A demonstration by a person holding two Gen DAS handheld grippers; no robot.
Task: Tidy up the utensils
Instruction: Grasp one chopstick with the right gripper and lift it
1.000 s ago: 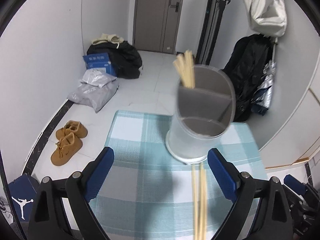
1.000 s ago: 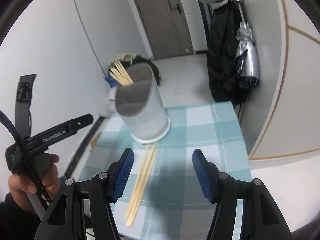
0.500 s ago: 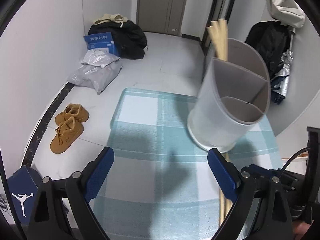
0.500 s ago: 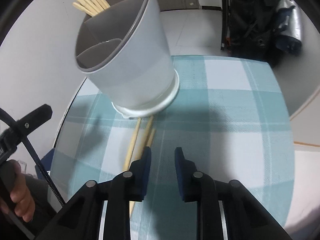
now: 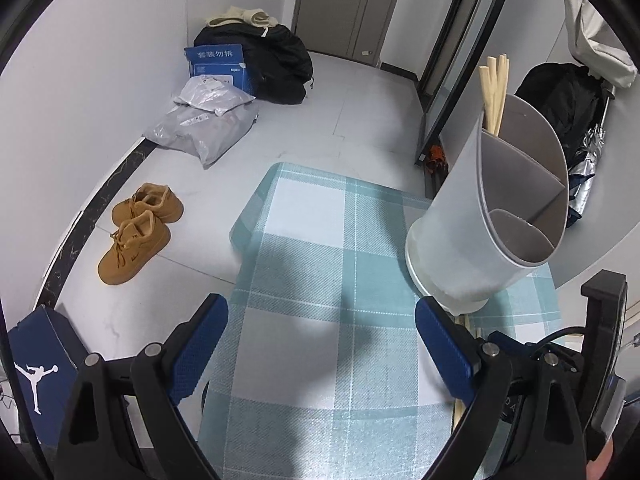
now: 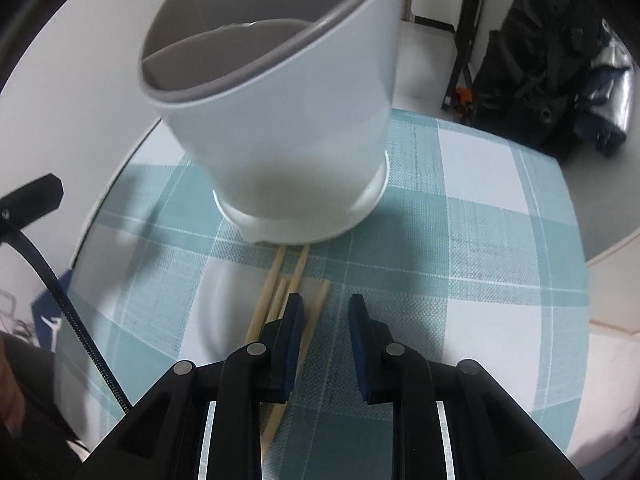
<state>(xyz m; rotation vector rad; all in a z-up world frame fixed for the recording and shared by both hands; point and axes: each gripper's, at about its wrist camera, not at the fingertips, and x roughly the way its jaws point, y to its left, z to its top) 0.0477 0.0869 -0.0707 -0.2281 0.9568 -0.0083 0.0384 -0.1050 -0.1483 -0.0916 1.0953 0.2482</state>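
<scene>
A grey-white divided utensil holder (image 5: 480, 216) (image 6: 280, 120) stands on a table with a teal checked cloth (image 5: 320, 240) (image 6: 480, 240). Three wooden chopsticks (image 5: 494, 88) stick out of its back compartment. Several loose chopsticks (image 6: 276, 280) lie on the cloth just in front of its base. My right gripper (image 6: 326, 316) points down over their right side. Its jaws stand a narrow gap apart, with only cloth between them. One chopstick runs under its left finger (image 6: 294, 320). My left gripper (image 5: 320, 340) is wide open and empty over the cloth, left of the holder.
On the floor to the left lie tan shoes (image 5: 136, 232), a blue shoe box (image 5: 36, 368), grey parcels (image 5: 204, 120) and a black bag (image 5: 280, 64). A black backpack (image 6: 540, 60) stands beyond the table's far right edge. A person's hand (image 6: 12, 400) shows at the left.
My right gripper has dropped close to the loose chopsticks and its jaws went from wide to a narrow gap. My left gripper has shifted left, so the holder now sits at its right.
</scene>
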